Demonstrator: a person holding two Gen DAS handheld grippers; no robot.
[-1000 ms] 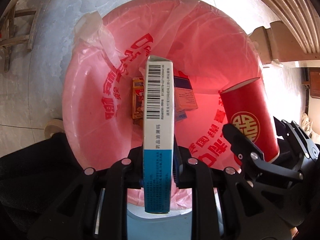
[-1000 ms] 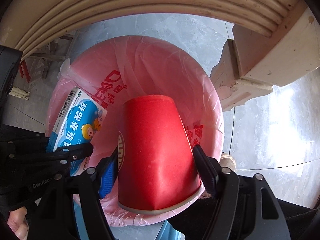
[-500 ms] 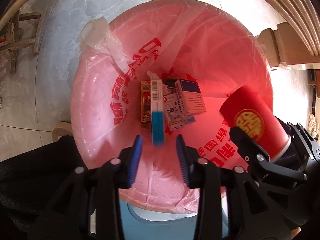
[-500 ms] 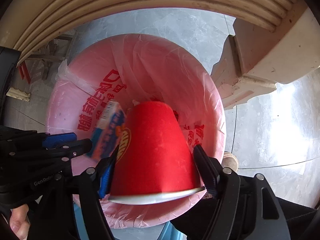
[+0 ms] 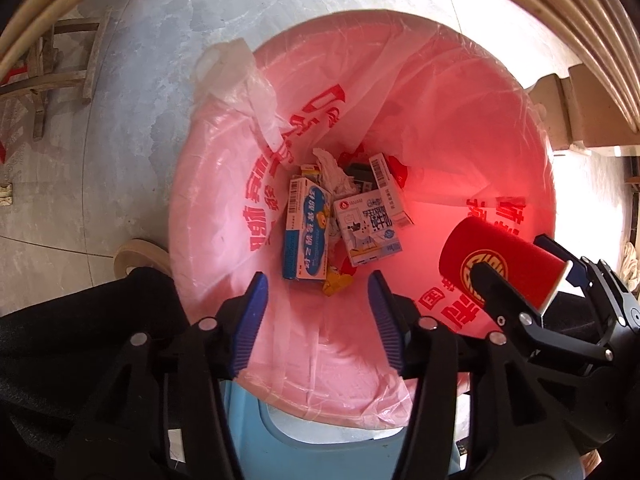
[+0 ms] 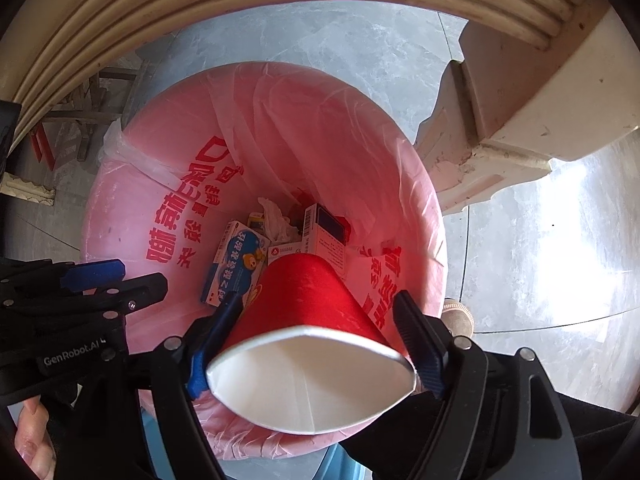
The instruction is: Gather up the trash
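Left gripper (image 5: 318, 300): jaws spread wide, empty, above the bin's near rim.
Right gripper (image 6: 320, 320): clamped on a red paper cup (image 6: 308, 300), tipped with its white mouth toward the camera, over the bin.
Bin (image 5: 532, 152): lined with a pink bag (image 5: 440, 120).
Bottom of bag: blue-and-white box (image 5: 306, 232), white carton (image 5: 368, 224), crumpled tissue (image 5: 334, 172).
Beyond: grey tile floor (image 5: 140, 60).

Red cup (image 6: 308, 300) w/ gold emblem; pink bag (image 5: 224, 208), red print.
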